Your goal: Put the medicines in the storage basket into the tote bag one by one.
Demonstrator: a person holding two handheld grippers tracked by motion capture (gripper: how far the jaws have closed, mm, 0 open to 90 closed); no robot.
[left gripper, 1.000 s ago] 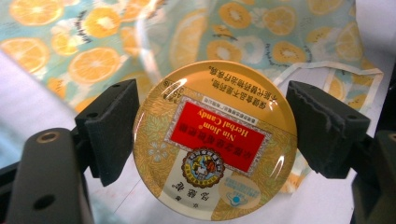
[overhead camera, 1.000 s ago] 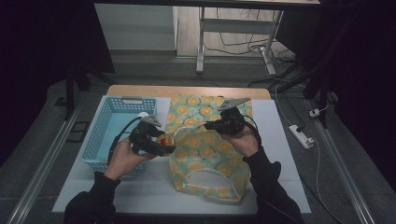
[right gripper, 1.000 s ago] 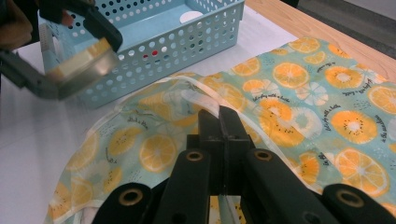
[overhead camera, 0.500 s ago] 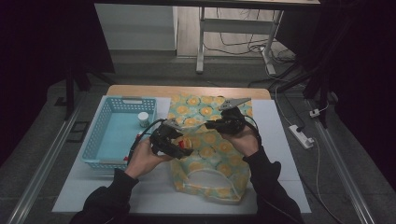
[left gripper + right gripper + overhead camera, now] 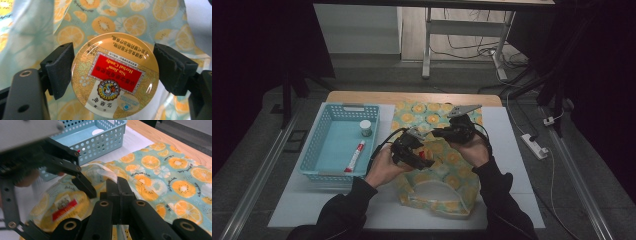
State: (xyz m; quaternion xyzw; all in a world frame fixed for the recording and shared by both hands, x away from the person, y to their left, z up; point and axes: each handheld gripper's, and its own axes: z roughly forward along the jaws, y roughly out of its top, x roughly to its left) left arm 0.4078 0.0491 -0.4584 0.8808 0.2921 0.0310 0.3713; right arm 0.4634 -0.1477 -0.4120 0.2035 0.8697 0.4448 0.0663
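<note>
The left tool (image 5: 113, 75) clamps a round candy tin (image 5: 115, 75); the right tool (image 5: 119, 195) pinches the fruit-print bag (image 5: 160, 170).

Candy tin (image 5: 115, 75) in left gripper (image 5: 113, 68)

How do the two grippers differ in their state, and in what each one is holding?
The left gripper has its jaws spread around a round candy tin, while the right gripper has its jaws pressed together. The right gripper pinches the fruit-print bag, apparently by its edge. Both are over that bag.
</note>
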